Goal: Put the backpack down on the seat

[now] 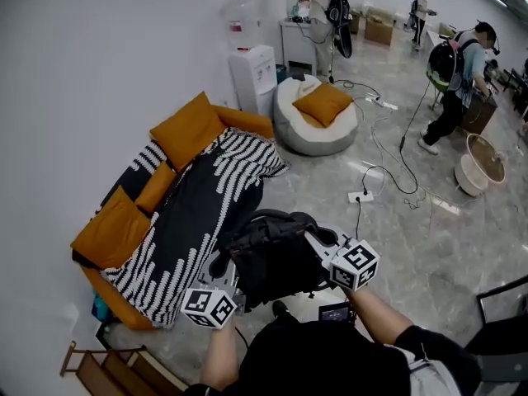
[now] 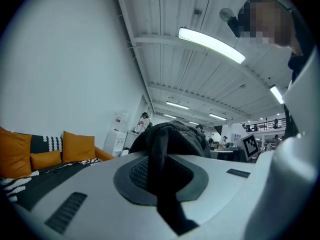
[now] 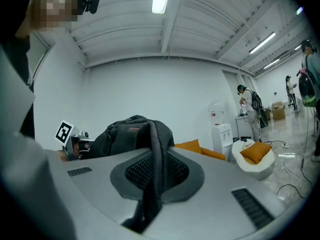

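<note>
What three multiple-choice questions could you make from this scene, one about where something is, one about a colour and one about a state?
1. Where is the black backpack relative to the sofa?
A. Lying on its seat
B. Held up in front of it
C. Behind it

2. What colour is the cushion on the bean bag?
A. Green
B. Orange
C. Blue

3. What state is the left gripper in?
A. Open and empty
B. Shut on a bottle
C. Shut on a backpack strap

Answers:
1. B, since the head view shows it held above the floor, short of the seat.
2. B, since an orange cushion lies on the pale bean bag.
3. C, since the left gripper view shows a dark strap pinched between its jaws.
</note>
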Motion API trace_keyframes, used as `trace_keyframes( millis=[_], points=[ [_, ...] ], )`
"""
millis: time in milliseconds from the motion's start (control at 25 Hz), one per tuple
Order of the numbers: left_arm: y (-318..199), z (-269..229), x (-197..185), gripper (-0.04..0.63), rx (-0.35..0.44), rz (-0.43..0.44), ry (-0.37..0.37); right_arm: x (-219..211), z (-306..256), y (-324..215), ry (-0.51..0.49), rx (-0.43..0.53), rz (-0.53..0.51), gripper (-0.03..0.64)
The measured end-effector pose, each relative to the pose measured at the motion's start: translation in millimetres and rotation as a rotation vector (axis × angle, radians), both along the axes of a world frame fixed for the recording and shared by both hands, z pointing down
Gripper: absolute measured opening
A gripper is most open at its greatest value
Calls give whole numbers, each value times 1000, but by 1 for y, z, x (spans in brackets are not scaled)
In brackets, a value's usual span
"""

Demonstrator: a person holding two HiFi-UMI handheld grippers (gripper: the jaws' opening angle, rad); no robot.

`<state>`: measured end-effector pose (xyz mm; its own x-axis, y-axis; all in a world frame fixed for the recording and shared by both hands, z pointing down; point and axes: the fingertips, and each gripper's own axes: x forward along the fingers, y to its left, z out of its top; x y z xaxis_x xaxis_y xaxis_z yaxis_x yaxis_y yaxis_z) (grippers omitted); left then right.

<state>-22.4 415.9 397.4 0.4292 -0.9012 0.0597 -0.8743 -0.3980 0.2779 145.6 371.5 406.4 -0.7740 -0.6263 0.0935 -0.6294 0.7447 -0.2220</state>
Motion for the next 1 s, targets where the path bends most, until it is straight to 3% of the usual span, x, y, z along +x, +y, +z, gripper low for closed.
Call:
trace_keyframes(
  millis=[400, 1000],
  points=[
    [-82, -15, -38, 33, 41, 42, 7, -39, -20, -78, -69, -3, 37, 44],
    [-178, -14, -70, 34, 36, 59, 5, -69, -13, -172, -59, -9, 54, 44]
  ],
)
